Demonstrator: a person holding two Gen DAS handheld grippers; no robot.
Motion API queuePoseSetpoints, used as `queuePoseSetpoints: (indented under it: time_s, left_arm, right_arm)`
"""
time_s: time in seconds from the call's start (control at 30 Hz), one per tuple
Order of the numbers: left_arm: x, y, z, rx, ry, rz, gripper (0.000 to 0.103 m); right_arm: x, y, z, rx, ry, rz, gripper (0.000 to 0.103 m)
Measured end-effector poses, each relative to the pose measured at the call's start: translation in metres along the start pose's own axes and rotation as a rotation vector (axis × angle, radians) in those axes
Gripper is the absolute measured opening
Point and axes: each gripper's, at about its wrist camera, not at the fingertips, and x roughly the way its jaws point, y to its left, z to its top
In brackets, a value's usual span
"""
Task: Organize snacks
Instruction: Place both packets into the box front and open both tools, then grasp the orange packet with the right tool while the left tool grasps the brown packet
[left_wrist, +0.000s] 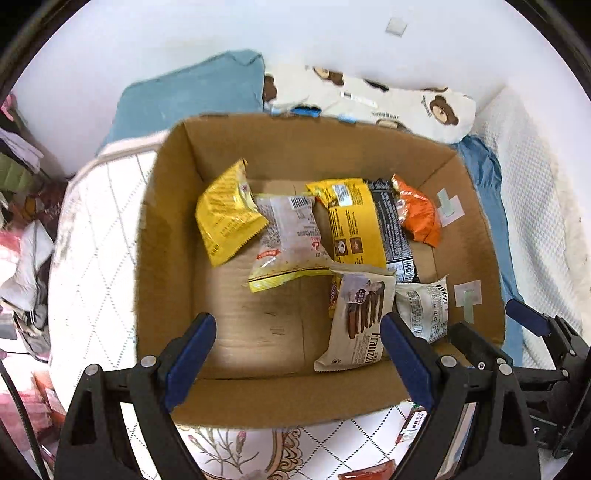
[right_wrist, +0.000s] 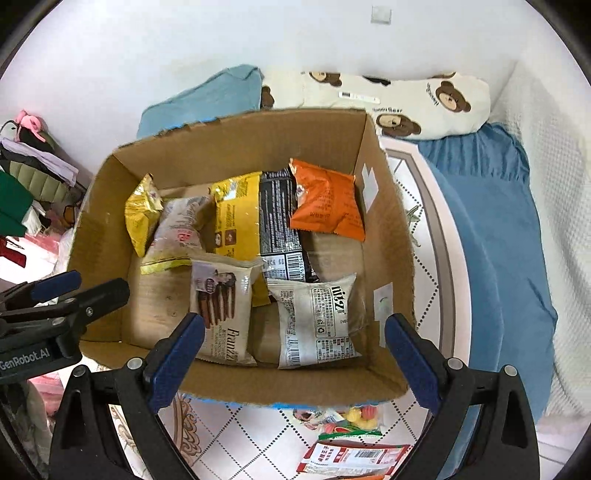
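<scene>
Both your left gripper (left_wrist: 299, 354) and right gripper (right_wrist: 295, 350) hang with jaws apart and empty over the cardboard box (right_wrist: 391, 236). The remaining red-and-white snack packet (right_wrist: 354, 456) lies on the bed at 6 o'clock, outside the box. It looks light, crinkly and slippery, so pinch its flat sealed edge.

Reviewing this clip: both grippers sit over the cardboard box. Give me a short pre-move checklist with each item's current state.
1. Left gripper empty, jaws apart: ok.
2. Right gripper empty, jaws apart: ok.
3. Cardboard box open on top: ok.
4. Free floor in the box's near-left corner: ok.
5. Snacks all boxed: not ok; a red-and-white packet lies on the mattress outside.
6. Packets inside lie neatly: not ok; the Franzzi packet overlaps the yellow packet.
</scene>
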Motion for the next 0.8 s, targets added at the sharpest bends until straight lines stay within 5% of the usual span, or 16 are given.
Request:
queuePoseSetpoints:
  time_s: [0.47, 0.63, 0.8]
  left_arm:
    - [-0.083, -0.002, -0.049, 0.043, -0.229, 0.023, 0.091]
    - [-0.089, -0.005, -0.083, 0.095, -0.245, 0.015, 0.091]
    - [-0.047, -0.032, -0.136, 0.307, -0.169, 0.095, 0.091]
  right_arm:
    - [-0.087, 0.013, -0.039, -0.036, -0.224, -0.006, 0.1]
    - [-0.099, 0.003, -0.067, -0.003, -0.215, 0.036, 0.101]
    - [-0.077, -0.03, -0.127, 0.077, -0.091, 0.051, 0.101]
